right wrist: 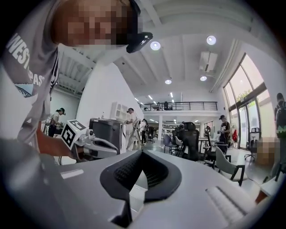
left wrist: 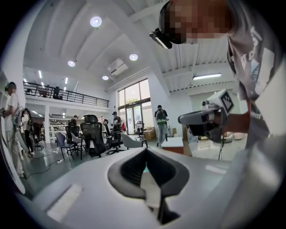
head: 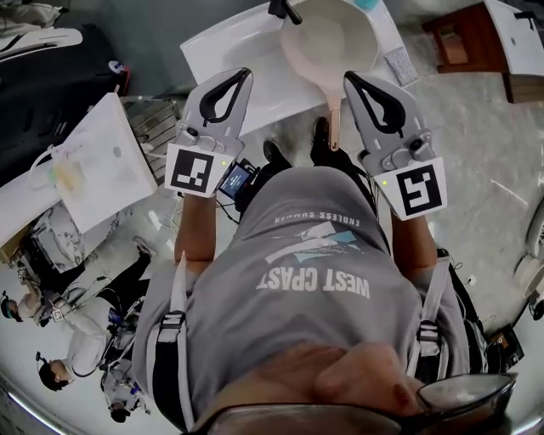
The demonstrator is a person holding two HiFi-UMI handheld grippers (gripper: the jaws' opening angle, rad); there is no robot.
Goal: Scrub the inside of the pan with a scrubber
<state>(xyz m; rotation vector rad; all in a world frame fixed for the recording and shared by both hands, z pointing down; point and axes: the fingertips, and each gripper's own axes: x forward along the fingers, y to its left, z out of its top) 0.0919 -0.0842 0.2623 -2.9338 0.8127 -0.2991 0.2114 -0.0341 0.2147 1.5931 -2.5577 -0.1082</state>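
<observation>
The left tongs (left wrist: pixel 146 150) are closed, the two dark pads meeting at the tip with nothing between them. The right tongs (right wrist: pixel 140 152) are closed just the same and also empty. Both are held about level in front of the person's chest (each gripper view looks out across an open room with office chairs (left wrist: pixel 91 133), not down at the work), and each view catches the other tongs off to its side. From the head view the two sit side by side and apart, tips pointing away from the body, each with its marker cube (head: pixel 191 168) nearest the grey shirt (head: pixel 314 280).

Neither touches the pan (head: pixel 331 42), which shows between and beyond the tips. It is a pale cream pan, resting upright on the white surface (head: pixel 229 47) with its handle (head: pixel 334 119) pointing back toward the person. A black tap (head: pixel 285 8) stands just beside the pan's far left rim. A small grey ribbed pad (head: pixel 401 64) lies on the surface's right edge, near the pan (whether it is the scrubber I cannot tell).
</observation>
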